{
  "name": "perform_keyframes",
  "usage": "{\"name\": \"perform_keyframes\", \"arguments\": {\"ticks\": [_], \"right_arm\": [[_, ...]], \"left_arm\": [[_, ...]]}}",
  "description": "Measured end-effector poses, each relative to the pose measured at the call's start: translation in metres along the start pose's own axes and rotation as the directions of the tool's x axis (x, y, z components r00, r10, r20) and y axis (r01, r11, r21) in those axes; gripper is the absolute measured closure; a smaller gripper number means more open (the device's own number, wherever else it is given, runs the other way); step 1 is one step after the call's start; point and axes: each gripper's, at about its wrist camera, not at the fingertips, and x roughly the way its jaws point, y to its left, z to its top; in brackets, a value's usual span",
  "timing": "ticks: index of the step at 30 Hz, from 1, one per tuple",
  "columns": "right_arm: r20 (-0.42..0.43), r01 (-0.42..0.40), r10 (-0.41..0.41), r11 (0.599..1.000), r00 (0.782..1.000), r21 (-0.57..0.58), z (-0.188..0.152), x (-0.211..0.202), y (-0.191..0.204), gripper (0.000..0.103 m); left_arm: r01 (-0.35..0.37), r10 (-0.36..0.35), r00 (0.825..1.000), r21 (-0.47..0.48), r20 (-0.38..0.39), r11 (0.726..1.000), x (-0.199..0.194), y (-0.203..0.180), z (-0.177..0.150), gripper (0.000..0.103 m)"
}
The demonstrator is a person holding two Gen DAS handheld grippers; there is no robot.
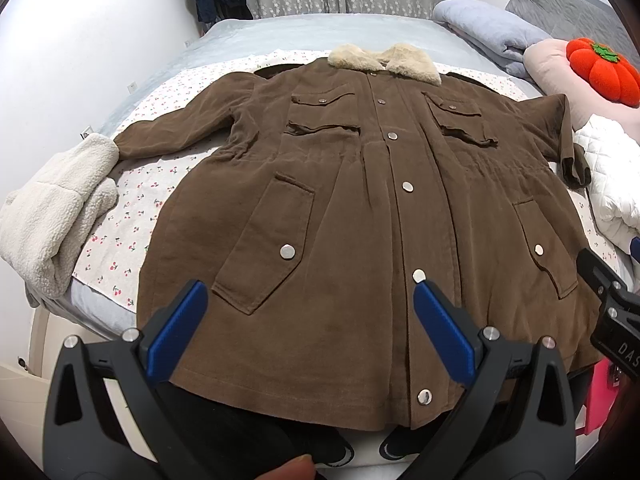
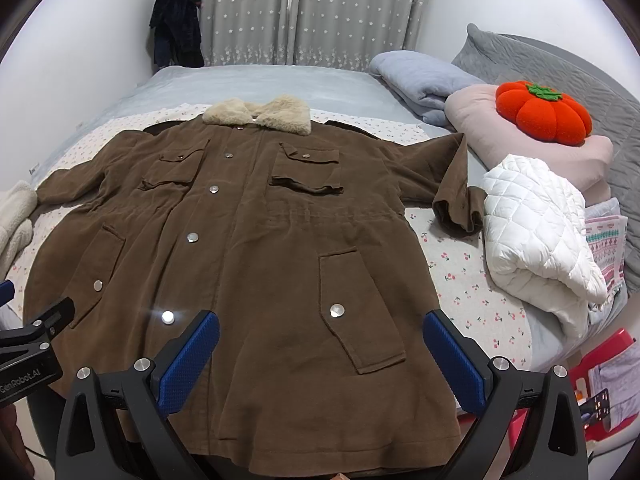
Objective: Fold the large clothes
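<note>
A large brown coat [image 1: 352, 200] [image 2: 248, 248] with a beige fur collar [image 1: 384, 62] [image 2: 258, 116] lies flat and face up on the bed, buttoned, sleeves spread out to both sides, hem hanging toward me over the bed edge. My left gripper [image 1: 310, 300] hovers open above the hem left of the button line, nothing between its blue pads [image 1: 178, 332]. My right gripper [image 2: 322, 332] hovers open above the hem's right half, near the lower pocket. Each gripper's black body shows at the edge of the other's view.
A cherry-print sheet [image 1: 132, 216] lies under the coat. A cream fleece garment [image 1: 52, 216] sits at the left bed edge. A white quilted item [image 2: 536, 232], pink pillow [image 2: 480, 120], orange pumpkin cushion [image 2: 544, 114] and blue blanket [image 2: 420, 76] crowd the right side. Dark clothes [image 2: 176, 20] hang by the curtain.
</note>
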Motion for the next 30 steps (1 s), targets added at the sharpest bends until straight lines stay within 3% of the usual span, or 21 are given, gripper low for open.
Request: {"name": "perform_keyframes", "arguments": {"ticks": [30], "right_arm": [[-0.028, -0.002, 0.003, 1.000, 1.000, 0.029, -0.001, 0.013, -0.009, 0.000]], "left_arm": [[-0.013, 0.013, 1.000, 0.009, -0.017, 1.000, 0.011, -0.001, 0.006, 0.000]]}}
